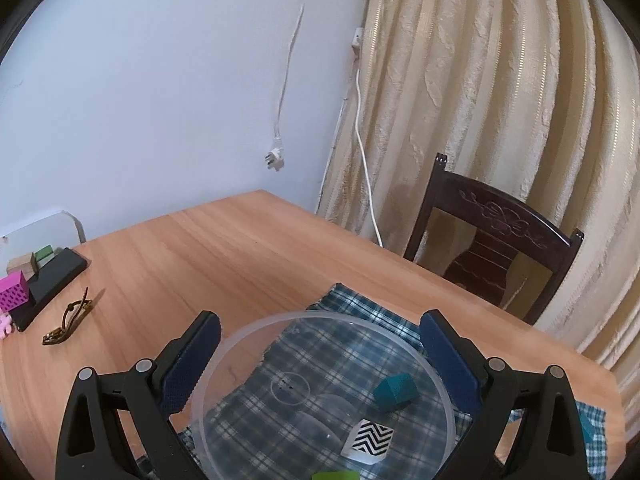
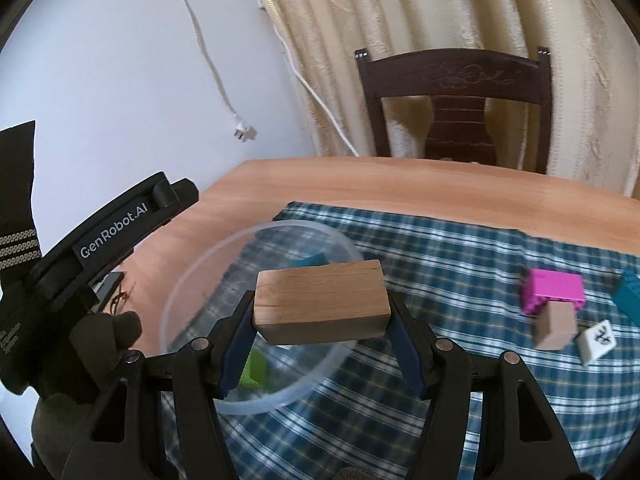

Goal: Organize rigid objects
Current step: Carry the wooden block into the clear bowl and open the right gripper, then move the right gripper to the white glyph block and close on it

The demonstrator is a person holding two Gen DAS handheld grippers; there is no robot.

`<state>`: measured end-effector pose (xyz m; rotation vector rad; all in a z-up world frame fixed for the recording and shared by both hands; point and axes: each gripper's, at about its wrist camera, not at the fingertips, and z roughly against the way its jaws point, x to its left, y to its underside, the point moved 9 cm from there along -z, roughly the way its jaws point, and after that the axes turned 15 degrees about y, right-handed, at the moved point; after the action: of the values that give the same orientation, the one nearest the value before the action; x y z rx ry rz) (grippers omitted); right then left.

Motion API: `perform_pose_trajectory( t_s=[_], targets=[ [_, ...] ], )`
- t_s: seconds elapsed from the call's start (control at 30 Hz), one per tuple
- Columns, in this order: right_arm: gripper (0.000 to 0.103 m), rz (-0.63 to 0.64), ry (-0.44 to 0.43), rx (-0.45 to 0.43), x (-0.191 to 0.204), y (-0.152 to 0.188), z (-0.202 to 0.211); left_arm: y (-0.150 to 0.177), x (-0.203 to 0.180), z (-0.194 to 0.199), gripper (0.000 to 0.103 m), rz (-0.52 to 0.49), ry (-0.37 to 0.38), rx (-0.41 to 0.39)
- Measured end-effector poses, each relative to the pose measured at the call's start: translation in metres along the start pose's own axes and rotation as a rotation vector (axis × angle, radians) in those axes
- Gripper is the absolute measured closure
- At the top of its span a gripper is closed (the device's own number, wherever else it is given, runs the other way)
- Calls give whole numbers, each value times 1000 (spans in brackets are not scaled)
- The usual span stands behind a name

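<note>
The task looks partly done: the clear bowl (image 1: 328, 392) already holds a teal block (image 1: 395, 393), a zigzag tile (image 1: 367, 441) and a green block (image 2: 253, 369), while a pink block (image 2: 554, 291), a small wood cube (image 2: 554, 328) and a white tile (image 2: 597, 340) wait on the plaid cloth (image 2: 460, 256). The right gripper (image 2: 322, 316) clamps a wood block (image 2: 322, 301) between its fingers, above the bowl's near rim. The left gripper (image 1: 320, 360) stands spread, its fingers either side of the bowl, apparently not pinching it.
</note>
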<state>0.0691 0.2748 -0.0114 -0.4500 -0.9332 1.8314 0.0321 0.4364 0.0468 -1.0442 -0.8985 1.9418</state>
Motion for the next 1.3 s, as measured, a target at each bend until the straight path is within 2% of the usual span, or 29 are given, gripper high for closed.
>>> perform_pose_trajectory(
  t_s=[0.1,0.17,0.2,0.33,0.77,1.3],
  targets=[
    [39,1,-37,15,8,0,-7,-1,2,1,1,8,-5,-3],
    [34,4,-59,22,12,2,-9,-1,3,1,1,11,-7,-7],
    [29,5,-61,19,12,2,-10,-1,3,1,1,11,-7,-7],
    [28,2,-59,6,7,1,-7,-1,3,1,1,12,-7,-5],
    [28,-56,24,24,-27,8,-9,6,-11,-1,0,-33,3,9],
    [28,-104,74,19,-55,6,-6,14,-30,-6,0,-107,33,34]
  ],
)
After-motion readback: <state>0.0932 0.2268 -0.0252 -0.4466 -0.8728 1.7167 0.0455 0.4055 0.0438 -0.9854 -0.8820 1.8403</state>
